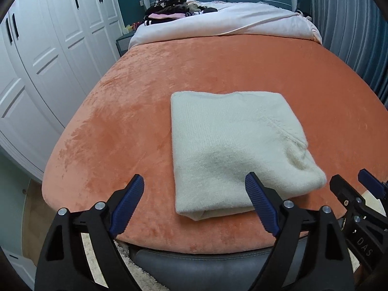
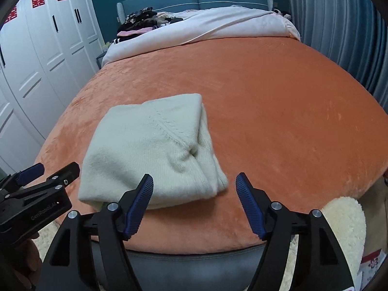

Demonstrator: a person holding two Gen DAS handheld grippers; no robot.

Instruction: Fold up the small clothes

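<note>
A cream knitted garment (image 1: 232, 150) lies folded into a compact, thick rectangle on the orange bedspread (image 1: 135, 111), near the near edge of the bed. Its layers are stacked neatly, with the folded thickness showing along the right side and at the near corner. Judging from that shape, the folding of this piece looks finished or very nearly so.

The left gripper (image 1: 195, 194) hangs above the near left part of the garment with its jaws wide apart and nothing between them; its right finger overlaps the cloth in the view but does not appear to press on it. The right gripper (image 2: 194, 194) stands at the garment's near right corner, jaws likewise spread and empty.

At the far left of the bed, beside the pale duvet (image 2: 218, 24), sits a dark heap of clothes (image 2: 143, 21). Whether those are already folded or waiting cannot be told. What is likely left is setting this piece aside and fetching another.
</note>
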